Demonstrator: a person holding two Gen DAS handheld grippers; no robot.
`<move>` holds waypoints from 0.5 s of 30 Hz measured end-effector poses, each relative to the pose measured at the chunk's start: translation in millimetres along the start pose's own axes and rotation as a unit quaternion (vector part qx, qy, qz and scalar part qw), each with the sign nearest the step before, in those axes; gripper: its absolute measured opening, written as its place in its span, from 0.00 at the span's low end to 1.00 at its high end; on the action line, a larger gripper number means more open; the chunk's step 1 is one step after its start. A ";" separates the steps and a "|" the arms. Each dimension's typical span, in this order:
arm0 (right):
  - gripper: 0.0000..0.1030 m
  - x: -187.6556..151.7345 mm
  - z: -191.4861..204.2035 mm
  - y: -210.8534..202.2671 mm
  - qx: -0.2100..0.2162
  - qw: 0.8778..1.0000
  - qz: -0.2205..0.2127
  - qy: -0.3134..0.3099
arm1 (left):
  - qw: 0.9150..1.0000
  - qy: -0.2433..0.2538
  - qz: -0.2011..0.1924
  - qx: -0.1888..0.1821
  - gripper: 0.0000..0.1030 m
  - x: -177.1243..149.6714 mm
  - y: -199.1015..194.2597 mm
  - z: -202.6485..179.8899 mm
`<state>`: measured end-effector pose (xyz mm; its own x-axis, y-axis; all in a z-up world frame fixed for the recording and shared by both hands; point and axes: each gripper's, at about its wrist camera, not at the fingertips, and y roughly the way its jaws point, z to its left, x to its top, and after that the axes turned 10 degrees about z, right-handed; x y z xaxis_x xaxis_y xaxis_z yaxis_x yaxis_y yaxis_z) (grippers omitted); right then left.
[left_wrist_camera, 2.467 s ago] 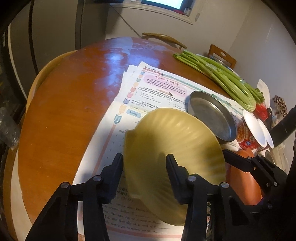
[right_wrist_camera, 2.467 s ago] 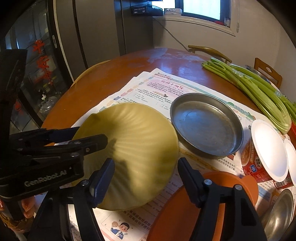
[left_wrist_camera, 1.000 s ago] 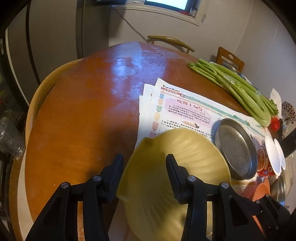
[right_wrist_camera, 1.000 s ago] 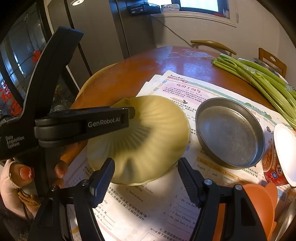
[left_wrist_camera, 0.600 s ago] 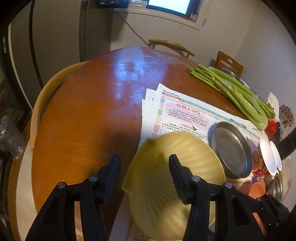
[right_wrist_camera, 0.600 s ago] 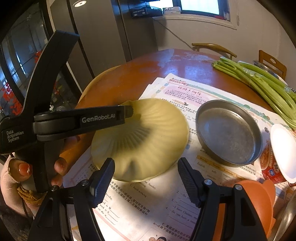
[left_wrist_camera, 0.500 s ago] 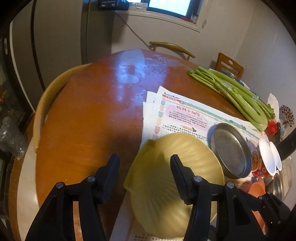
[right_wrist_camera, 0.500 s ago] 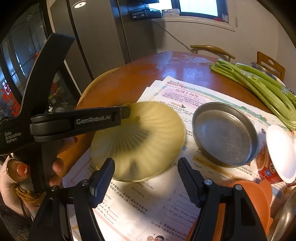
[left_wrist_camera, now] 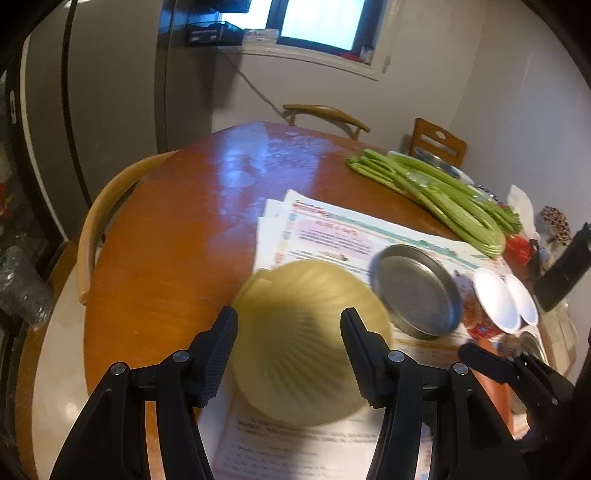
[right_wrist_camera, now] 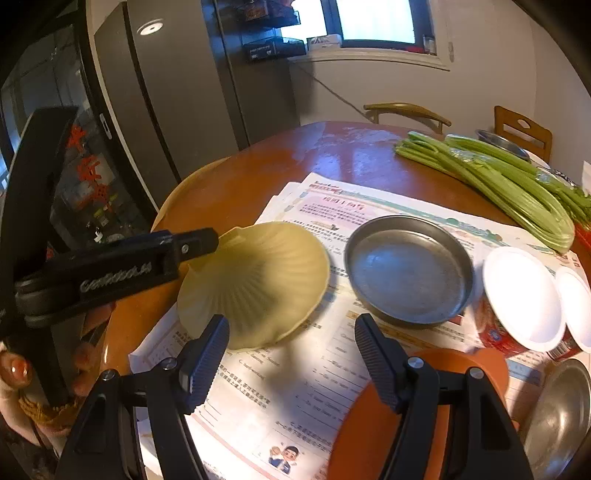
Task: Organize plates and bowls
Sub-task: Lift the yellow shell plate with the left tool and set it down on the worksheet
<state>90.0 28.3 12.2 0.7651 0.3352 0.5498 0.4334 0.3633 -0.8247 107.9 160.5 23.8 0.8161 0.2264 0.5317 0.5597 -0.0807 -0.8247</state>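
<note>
**Hovering both claws over a plate not yet stacked**

Left claw (left_wrist_camera: 289,315): jaws stand well apart, pads on nothing. The yellow scalloped plate (left_wrist_camera: 303,343) shows between the fingers but lies below them, half on the printed papers (right_wrist_camera: 314,376) and half on bare wood, toward the near left edge of the surface (left_wrist_camera: 166,258). Right claw (right_wrist_camera: 291,320): part open, empty, over the papers just beside that plate.

Risks as I read them:
- The yellow plate straddles the papers' left edge, so it probably sits uneven. A nudge from either claw could rock it or slide it toward the near left edge.
- The papers are loose sheets. Dragging a dish across them could pull the steel plate (right_wrist_camera: 410,269) and the two lidded cups (right_wrist_camera: 517,302) along.
- The left wrist view is blurred, so I can't tell whether its finger clears the plate's rim. From the right wrist view one left finger sits very close to the far left rim.
- The orange plate (right_wrist_camera: 351,424) lies right under the right claw at the near edge, and a careless drop would clip it.
- The steel plate's shallow rim looks slippery for the pads.

Surface: a round, glossy reddish wood top with celery (right_wrist_camera: 498,177) along the far right edge and a steel bowl (right_wrist_camera: 557,406) at the near right edge.

Room: a dim kitchen with a grey fridge (right_wrist_camera: 166,92) on the left, a bright window (left_wrist_camera: 321,22) at the back and wooden chairs (left_wrist_camera: 325,112) behind the far edge.
</note>
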 end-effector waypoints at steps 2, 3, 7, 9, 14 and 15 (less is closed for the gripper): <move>0.69 -2.5 -3.9 -7.2 -0.002 1.000 -0.006 0.002 | 1.000 0.003 0.000 -0.011 0.58 -4.5 -4.7 -6.4; 0.69 -3.3 -5.9 -10.1 -0.003 1.000 -0.008 0.003 | 1.000 0.006 -0.002 -0.016 0.58 -6.7 -7.0 -10.4; 0.69 -7.6 -14.4 -20.1 -0.008 1.000 -0.015 0.006 | 1.000 0.016 -0.004 -0.023 0.58 -17.4 -13.1 -25.2; 0.69 -10.6 -20.3 -25.7 -0.012 1.000 -0.019 0.009 | 0.999 0.019 0.000 -0.026 0.58 -22.0 -13.1 -32.5; 0.69 -21.3 -43.4 -43.8 -0.025 0.999 -0.026 0.023 | 0.998 0.037 0.011 -0.039 0.58 -33.8 -10.0 -55.3; 0.69 -23.8 -49.1 -47.5 -0.030 0.999 -0.028 0.026 | 0.998 0.040 0.014 -0.041 0.58 -36.2 -9.9 -58.7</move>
<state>74.6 -39.6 31.8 0.7619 0.2697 0.5889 0.5027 0.3271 -0.8002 81.2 96.1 24.0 0.8384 0.1456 0.5252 0.5441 -0.1667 -0.8223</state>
